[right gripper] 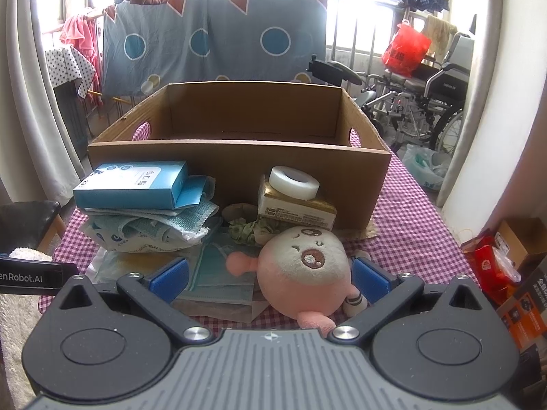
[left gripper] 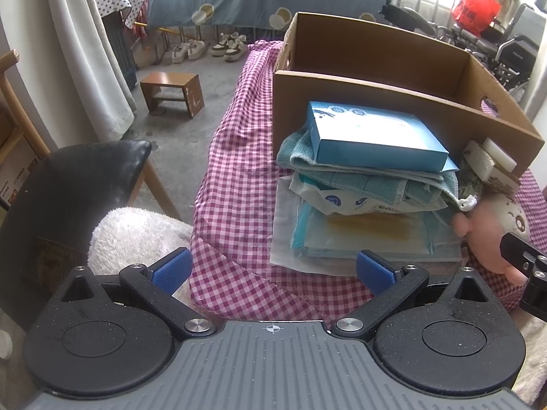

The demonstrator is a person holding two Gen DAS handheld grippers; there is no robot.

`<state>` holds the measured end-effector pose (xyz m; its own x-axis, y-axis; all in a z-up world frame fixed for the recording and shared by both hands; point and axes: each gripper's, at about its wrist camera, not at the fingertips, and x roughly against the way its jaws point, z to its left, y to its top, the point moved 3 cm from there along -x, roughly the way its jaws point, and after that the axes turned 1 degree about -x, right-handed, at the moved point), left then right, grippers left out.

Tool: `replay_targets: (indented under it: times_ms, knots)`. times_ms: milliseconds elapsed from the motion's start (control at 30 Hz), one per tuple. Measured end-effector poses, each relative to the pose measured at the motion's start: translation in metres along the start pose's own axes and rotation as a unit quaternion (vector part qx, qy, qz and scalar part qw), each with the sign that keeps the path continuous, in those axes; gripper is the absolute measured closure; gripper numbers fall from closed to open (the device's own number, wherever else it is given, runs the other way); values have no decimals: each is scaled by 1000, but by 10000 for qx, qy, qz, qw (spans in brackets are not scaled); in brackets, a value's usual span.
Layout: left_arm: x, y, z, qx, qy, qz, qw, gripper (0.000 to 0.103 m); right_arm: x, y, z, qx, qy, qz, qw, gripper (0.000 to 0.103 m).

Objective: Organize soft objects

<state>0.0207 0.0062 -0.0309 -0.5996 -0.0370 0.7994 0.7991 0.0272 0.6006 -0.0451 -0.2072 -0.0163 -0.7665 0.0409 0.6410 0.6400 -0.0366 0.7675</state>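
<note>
Tape roll [right gripper: 294,182] in right view, stool [left gripper: 172,91] left

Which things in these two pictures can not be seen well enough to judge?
- Floor of the box: both views, hidden by its front wall.
- Bottom packets of the pile: left view, covered by the towel and blue carton.
- Green item: right view, mostly behind the plush.
- Right tongs: left view, cut by the edge.

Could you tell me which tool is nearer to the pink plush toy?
Right. The right tool is open with the plush toy lying between its fingers. The left tool sits off to the toy's left, facing the pile of packets.
</note>
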Motion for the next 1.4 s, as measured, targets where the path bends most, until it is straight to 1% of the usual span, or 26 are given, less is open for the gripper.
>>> replay_targets:
  times_ms: [633, 867, 1067, 1167, 1267, 1333, 1400]
  knots:
    - [-1, 0, 3, -9, 78, 23, 10000, 0, -3, -1, 0, -19, -7, 45, 10000, 0]
    - [2, 7, 7, -44, 118, -85, 9999, 0, 0, 3, 2, 93, -113, -90, 9999, 0]
    - [8, 21, 14, -123, 96, -402, 9991, 0, 3, 16, 4, 267, -63, -270, 9993, 0]
    - [10, 29, 17, -202, -45, -601, 9980, 0, 5, 26, 1, 280, 152, -390, 9987, 0]
    - [11, 39, 19, -264, -338, -819, 9957, 0, 8, 42, -2, 218, 463, -616, 9968, 0]
    - [10, 44, 19, -332, -614, -978, 9928, 0, 10, 53, -3, 179, 691, -854, 9938, 0]
    - [8, 50, 19, -374, -983, -1178, 9875, 1, 11, 65, -2, 197, 925, -1022, 9903, 0]
